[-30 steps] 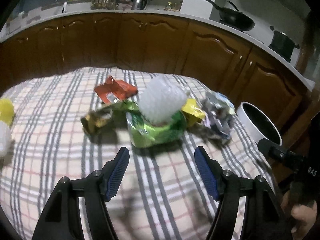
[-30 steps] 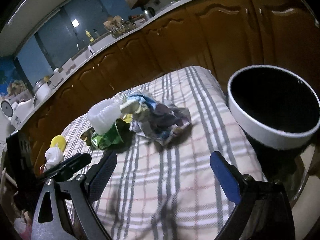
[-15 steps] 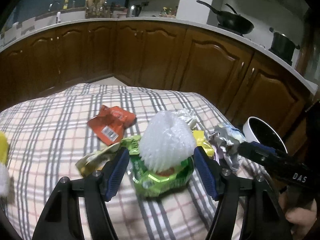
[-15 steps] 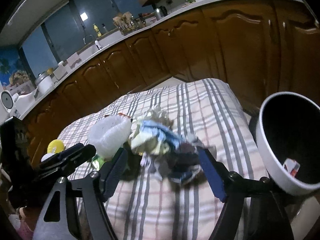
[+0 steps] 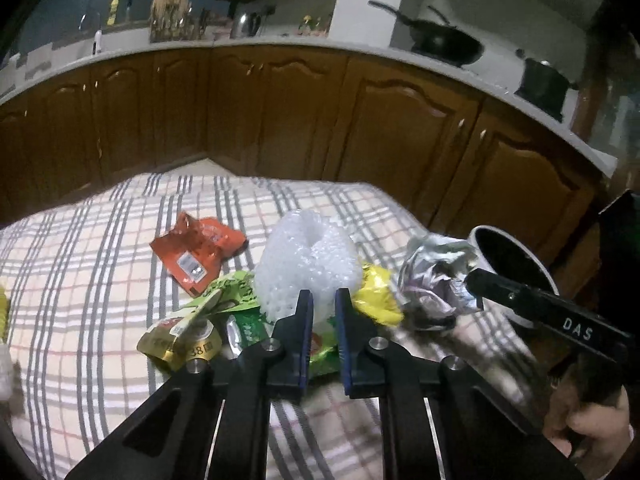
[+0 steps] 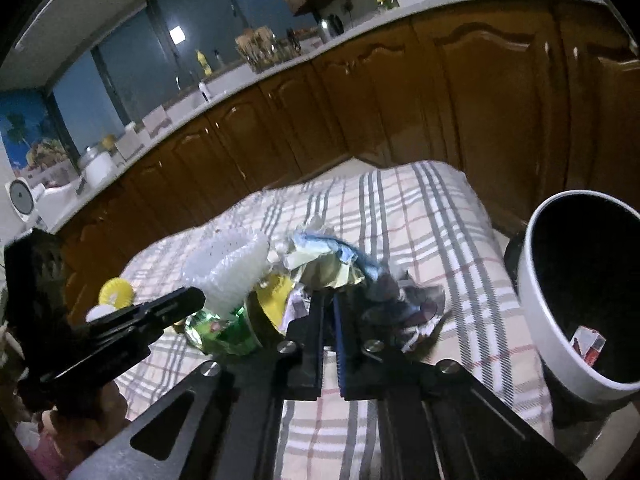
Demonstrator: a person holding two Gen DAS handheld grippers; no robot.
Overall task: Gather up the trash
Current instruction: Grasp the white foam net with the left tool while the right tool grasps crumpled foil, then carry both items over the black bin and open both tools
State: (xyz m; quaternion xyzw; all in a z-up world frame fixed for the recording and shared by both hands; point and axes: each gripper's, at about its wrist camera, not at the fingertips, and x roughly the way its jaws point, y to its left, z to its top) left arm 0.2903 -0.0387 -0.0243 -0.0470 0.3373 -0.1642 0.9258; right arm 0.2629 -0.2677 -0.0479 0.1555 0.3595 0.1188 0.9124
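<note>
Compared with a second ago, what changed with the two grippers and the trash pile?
Both grippers moved forward into the pile and their jaws have just been closing: the left gripper onto the white foam net, the right gripper onto the crumpled wrapper. The red wrapper, the checked cloth and the white bin stayed where they were.

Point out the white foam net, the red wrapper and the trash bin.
white foam net [image 5: 306, 256], left wrist view, middle of its mesh.
red wrapper [image 5: 196, 248], left wrist view, centre of its face.
trash bin [image 6: 536, 280], right wrist view, white outer wall.
</note>
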